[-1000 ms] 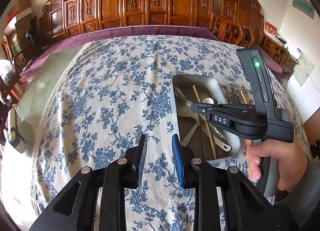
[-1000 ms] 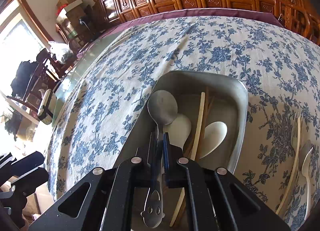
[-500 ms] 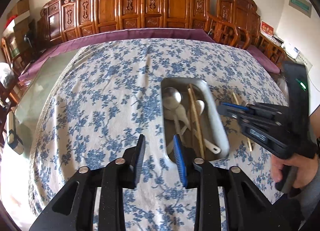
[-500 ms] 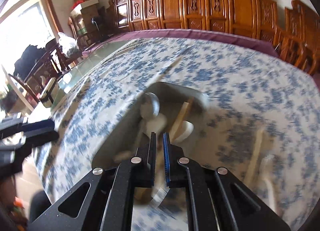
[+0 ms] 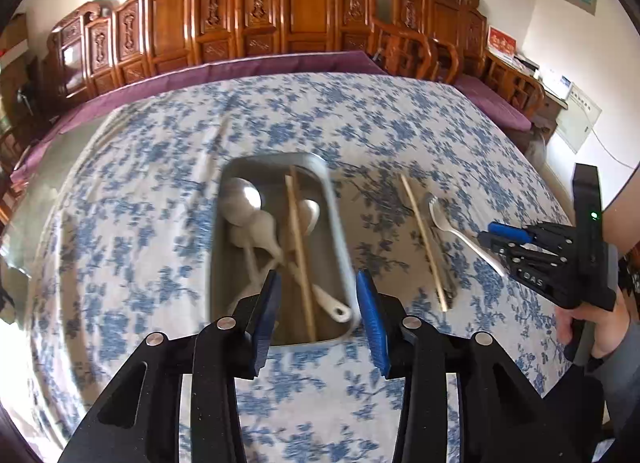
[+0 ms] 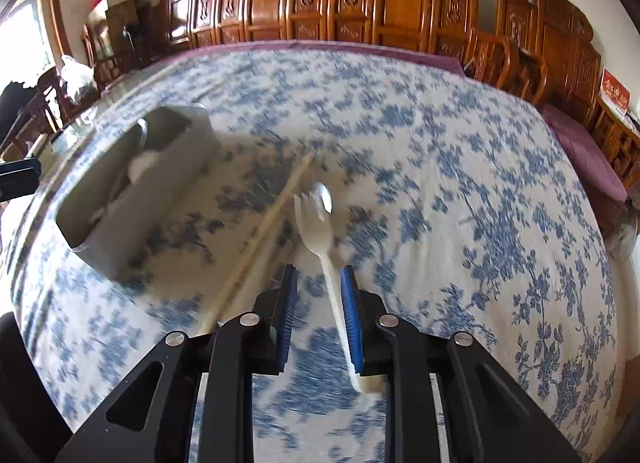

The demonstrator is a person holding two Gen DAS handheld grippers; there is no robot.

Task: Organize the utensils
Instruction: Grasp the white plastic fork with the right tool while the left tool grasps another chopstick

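Over fork [image 6: 320, 241]: right gripper [image 6: 319, 291] opening, empty.

A table under a blue-flowered cloth [image 5: 132, 247] bears a metal tray [image 5: 340, 231]; beside it lie a chopstick [image 5: 424, 243] and a white fork [image 6: 320, 247].

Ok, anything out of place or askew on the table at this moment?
Yes. A white plastic fork and a pale wooden chopstick lie loose on the blue floral tablecloth, beside the grey metal tray rather than in it. Inside the tray, the spoons and chopsticks lie crossed in a jumble.
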